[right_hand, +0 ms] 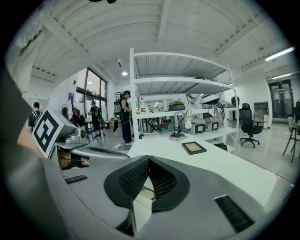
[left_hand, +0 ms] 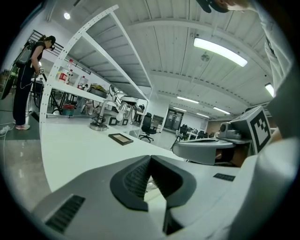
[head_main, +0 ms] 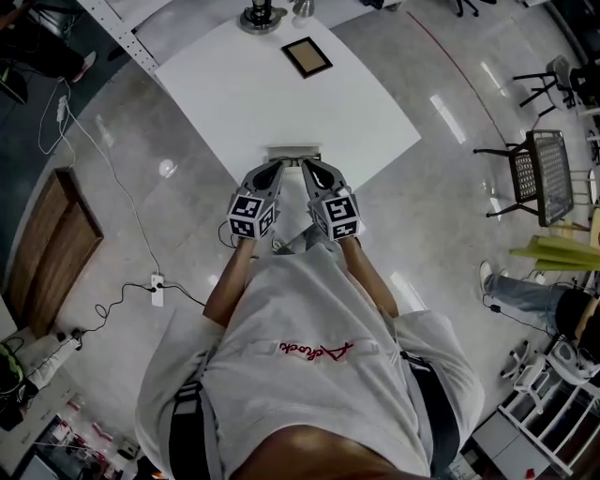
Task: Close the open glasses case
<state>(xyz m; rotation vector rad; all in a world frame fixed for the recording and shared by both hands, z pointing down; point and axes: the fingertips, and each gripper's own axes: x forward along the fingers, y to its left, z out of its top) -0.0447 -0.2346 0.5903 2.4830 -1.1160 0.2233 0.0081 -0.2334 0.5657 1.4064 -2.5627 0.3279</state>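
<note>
Person: a white-shirted torso (head_main: 309, 375) fills the bottom of the head view, forearms reaching forward, one claw in each hand.
Left claw (head_main: 277, 167): jaws pressed together at the tips with nothing between the pads, as its own view shows (left_hand: 150, 160); it is held low at the near edge of the counter.
Right claw (head_main: 308, 167): jaws likewise pressed together and pinching nothing (right_hand: 149, 160); it sits just beside the left claw, the two tips angled toward each other.
Glasses case (head_main: 293, 150): a small pale-grey shape on the near edge of the counter, just ahead of both claw tips; too small here to tell how its lid stands.
Counter (head_main: 234, 103): white, mostly bare.
Picture frame (head_main: 307, 56): dark, lying flat, well beyond the case.
Round metal base (head_main: 262, 17): at the far edge.
Shelving (right_hand: 178, 84): white rack behind the counter, a person (right_hand: 125, 117) standing beside it.
</note>
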